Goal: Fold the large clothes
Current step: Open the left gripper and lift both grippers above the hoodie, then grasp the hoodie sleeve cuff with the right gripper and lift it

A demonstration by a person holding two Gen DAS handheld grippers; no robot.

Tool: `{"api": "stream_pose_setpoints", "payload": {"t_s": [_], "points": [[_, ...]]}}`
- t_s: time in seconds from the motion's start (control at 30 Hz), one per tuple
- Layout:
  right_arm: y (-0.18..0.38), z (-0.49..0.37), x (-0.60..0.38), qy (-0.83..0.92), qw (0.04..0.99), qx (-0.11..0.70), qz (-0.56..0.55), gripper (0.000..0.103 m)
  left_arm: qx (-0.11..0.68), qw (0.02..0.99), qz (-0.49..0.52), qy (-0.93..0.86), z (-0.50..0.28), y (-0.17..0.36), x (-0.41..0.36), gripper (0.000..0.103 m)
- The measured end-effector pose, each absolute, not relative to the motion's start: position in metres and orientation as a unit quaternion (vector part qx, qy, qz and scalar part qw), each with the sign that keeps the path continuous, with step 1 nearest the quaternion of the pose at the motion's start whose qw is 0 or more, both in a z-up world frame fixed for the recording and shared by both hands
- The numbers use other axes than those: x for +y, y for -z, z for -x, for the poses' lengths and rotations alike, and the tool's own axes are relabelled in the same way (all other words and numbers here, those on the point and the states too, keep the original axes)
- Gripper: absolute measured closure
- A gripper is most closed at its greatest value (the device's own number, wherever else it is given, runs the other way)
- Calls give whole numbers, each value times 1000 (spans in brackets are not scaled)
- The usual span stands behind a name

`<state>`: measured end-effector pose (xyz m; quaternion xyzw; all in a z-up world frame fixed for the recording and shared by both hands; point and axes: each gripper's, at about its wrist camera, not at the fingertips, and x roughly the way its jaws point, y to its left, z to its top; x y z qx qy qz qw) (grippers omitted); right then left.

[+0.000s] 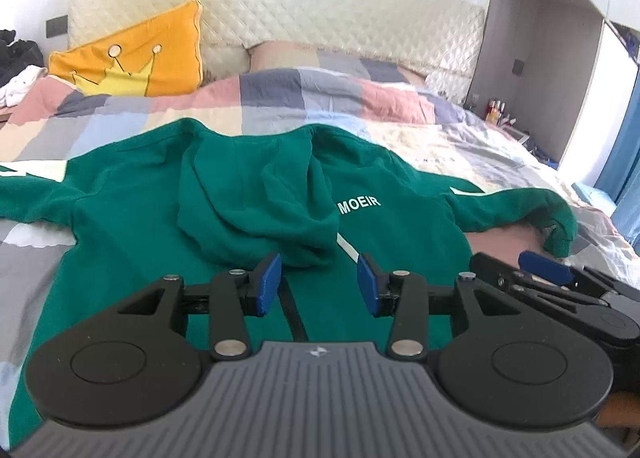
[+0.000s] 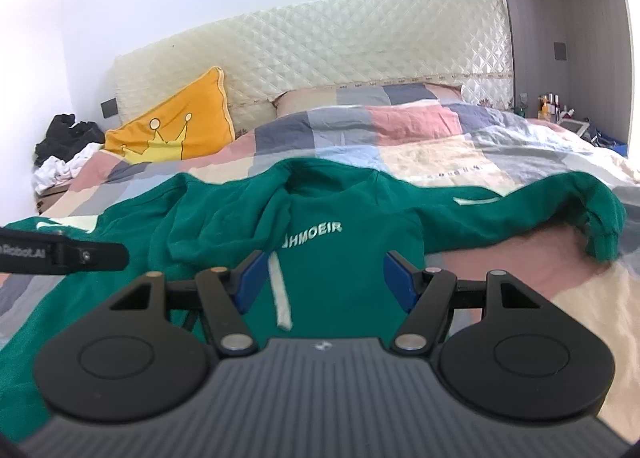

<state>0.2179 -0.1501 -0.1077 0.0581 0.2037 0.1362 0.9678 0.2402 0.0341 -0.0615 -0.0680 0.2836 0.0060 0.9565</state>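
- Left wrist view: looking over the left gripper [image 1: 319, 283], blue pads parted to a middling gap, nothing between them, pads hanging just above the cloth.
- Lying flat below: large green cotton hooded sweatshirt [image 1: 140, 226] with white lettering, spread across the pastel patchwork bed cover [image 1: 280, 98]; hood [image 1: 256, 198] flopped forward onto the body, both sleeves stretched outward.
- Showing at the right edge: the right gripper [image 1: 548, 274], beside the right-hand sleeve cuff [image 1: 560, 226], apparently not touching it.
- Judging the step: garment laid out, no sleeve folded yet; fold proper seemingly about to start.
- Right wrist view: looking over the right gripper [image 2: 325, 278], jaws standing wide and empty above the chest; white drawstring [image 2: 280, 294] running between them, not pinched.
- Poking in from the left: black finger of the left gripper [image 2: 80, 256].
- Next move, as a guess: pinching a sleeve cuff or shoulder edge, carrying it across the chest, keeping the cloth smooth.
- Containers: none in either view; only an orange crown-print pillow [image 2: 180, 126] and a cream quilted headboard [image 2: 320, 46] behind.
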Motion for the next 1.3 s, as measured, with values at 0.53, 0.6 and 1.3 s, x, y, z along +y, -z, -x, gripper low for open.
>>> {"api": "stream_pose_setpoints", "payload": {"t_s": [0.53,0.6,1.3], "points": [[110,-205,-138,-79,973,215,-41,36,278,956,94,4,-203,75,49,35],[111,-212,-149,-73,968,228,-75,36,277,956,95,0,-203,75,51,34],[125,-304,-267,15,920,281,-274,35,292,953,70,-42,-218,97,39,6]]}}
